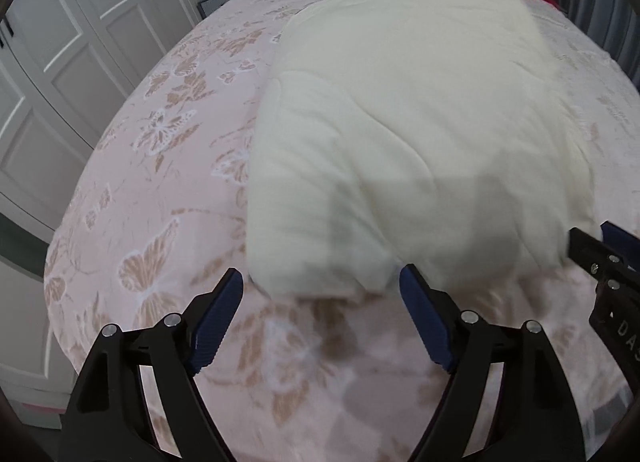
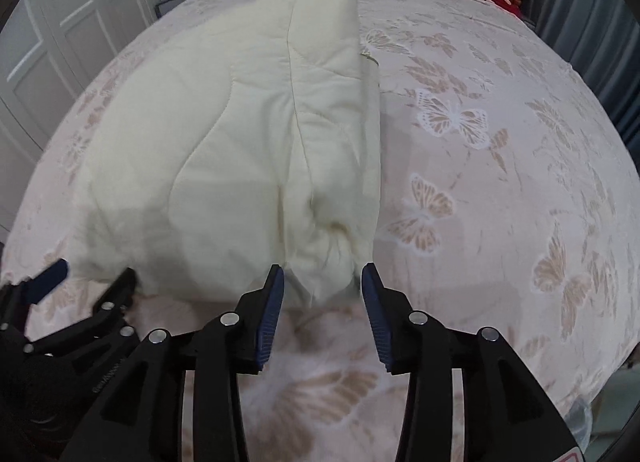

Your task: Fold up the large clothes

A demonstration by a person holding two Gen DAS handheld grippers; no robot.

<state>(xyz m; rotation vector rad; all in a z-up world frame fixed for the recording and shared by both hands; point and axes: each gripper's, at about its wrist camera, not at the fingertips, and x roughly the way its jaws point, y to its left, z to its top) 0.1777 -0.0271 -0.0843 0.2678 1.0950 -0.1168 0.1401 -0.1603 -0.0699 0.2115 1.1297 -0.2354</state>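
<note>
Here, spread wide across both views: a bed (image 2: 500,150) in pink cloth printed with tan and white butterflies, soft and slightly rumpled. Lying on it, left of middle in the right wrist view, a cream quilt (image 2: 240,142), padded, stitched in curved lines, already folded into a thick oblong with its long axis running near to far. Puffy at the near end, where a bunched corner sits just beyond the right gripper (image 2: 323,294) and between the lines of its blue ribbed pads, not touched by them; jaws there parted, nothing clamped. Further left, the left gripper (image 1: 320,302) likewise spread wide and empty, with the quilt's near left corner just past its tips and the bare sheet below. Both about equally near the quilt's short near edge, one at each corner, pointing steeply down. Probably next: a fold across the long axis, near end carried to far end, calling for a fresh pinch at both corners at once. Likely hard to pinch cleanly, given thick, springy layers that may slip apart.
</note>
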